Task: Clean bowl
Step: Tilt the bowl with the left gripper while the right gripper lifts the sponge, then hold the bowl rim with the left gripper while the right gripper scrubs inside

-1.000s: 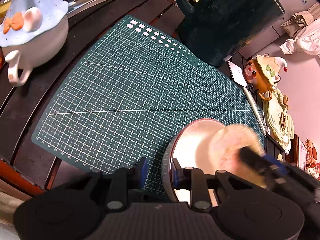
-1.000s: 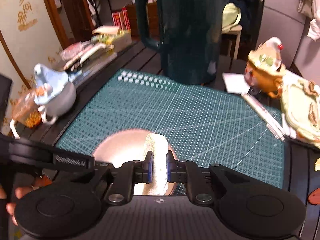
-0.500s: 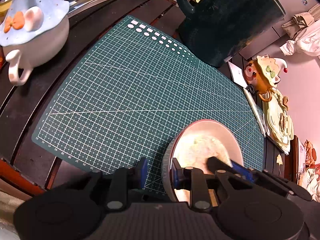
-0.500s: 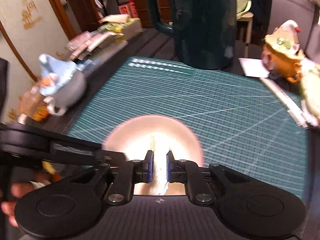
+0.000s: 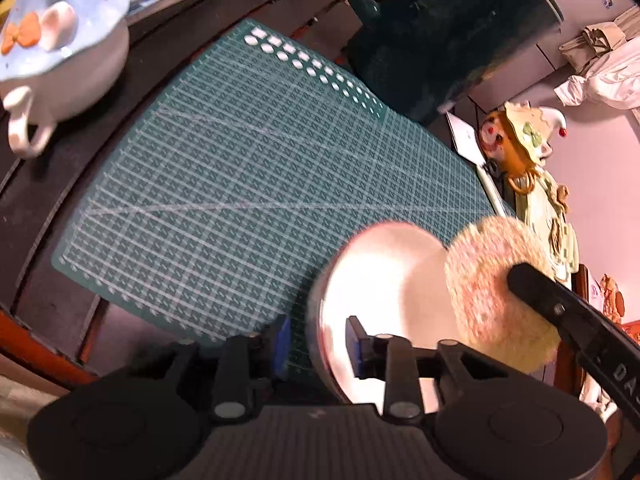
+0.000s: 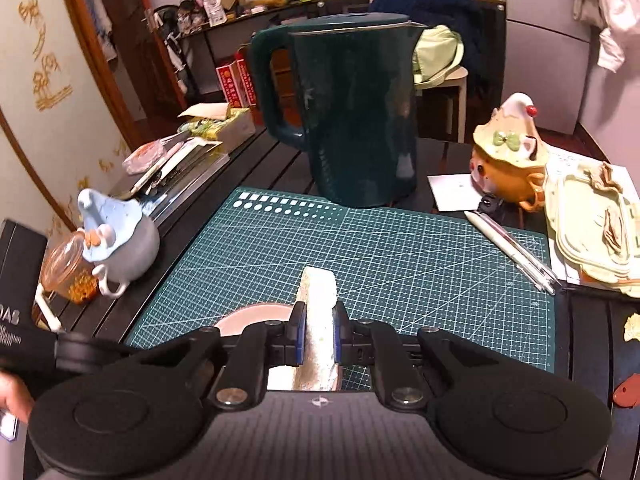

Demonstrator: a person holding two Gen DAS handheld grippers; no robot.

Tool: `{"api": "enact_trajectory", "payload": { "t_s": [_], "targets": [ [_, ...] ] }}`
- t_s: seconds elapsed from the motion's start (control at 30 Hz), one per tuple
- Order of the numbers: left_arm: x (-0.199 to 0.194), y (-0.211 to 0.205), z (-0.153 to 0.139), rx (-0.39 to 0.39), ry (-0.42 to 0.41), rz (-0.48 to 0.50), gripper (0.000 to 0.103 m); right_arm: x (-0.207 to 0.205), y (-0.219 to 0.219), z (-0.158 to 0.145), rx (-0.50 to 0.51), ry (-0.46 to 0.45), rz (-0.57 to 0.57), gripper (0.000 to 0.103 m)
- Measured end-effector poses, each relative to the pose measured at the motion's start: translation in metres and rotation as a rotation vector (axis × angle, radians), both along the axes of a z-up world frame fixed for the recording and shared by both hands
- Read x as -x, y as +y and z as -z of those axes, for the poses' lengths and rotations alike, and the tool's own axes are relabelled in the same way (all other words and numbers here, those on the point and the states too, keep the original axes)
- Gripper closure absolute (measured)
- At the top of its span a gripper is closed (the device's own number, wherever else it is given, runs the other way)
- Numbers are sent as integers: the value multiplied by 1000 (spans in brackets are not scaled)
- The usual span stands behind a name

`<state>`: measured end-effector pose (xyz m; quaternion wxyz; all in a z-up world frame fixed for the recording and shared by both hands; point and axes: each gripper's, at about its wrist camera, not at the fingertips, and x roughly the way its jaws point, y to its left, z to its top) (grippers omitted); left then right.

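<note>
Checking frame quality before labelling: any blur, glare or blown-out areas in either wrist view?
Left wrist view: motion-smeared throughout, the cutting mat grid doubled; bowl interior blown out to pinkish white; sponge soft-edged. Right wrist view: sharp, mat lines crisp; glossy highlights on the kettle; sponge top overexposed white between the right gripper pads. Both: strong fisheye bending, dark vignetted corners.

Cutting mat (image 6: 400, 264) teal-green, white grid lines, white squares and dots along far edge. Bowl (image 5: 384, 276) pale pinkish-white, glare-washed, maybe metal. Sponge (image 5: 488, 292) cream-yellow, fuzzy. Kettle (image 6: 352, 120) dark green. Lidded cup (image 6: 116, 240) pale blue, orange bow. Tabletop (image 6: 256, 168) dark slats. Gripper pads (image 6: 298, 336) blue, bodies black.
</note>
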<state>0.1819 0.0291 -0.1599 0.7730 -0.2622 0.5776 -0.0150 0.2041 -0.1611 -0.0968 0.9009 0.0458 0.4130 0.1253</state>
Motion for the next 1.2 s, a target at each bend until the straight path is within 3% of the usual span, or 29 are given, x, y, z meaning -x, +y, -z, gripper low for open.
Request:
{"api": "enact_trajectory", "payload": {
  "t_s": [0.07, 0.13, 0.4, 0.8, 1.2],
  "targets": [
    [1, -4, 4, 4, 10, 2, 74, 0, 2, 1, -6, 3, -6, 92],
    [2, -5, 6, -5, 14, 1, 85, 1, 3, 2, -12, 7, -13, 92],
    [-11, 3, 6, -50, -45, 11, 95, 2, 4, 1, -29, 10, -13, 91],
    [-18, 16, -4, 18, -82, -22, 87, 1, 15, 11, -42, 47, -64, 91],
    [-8, 16, 1, 12, -25, -54, 87, -3, 30, 47, -3, 137, -103, 91]
  ]
}}
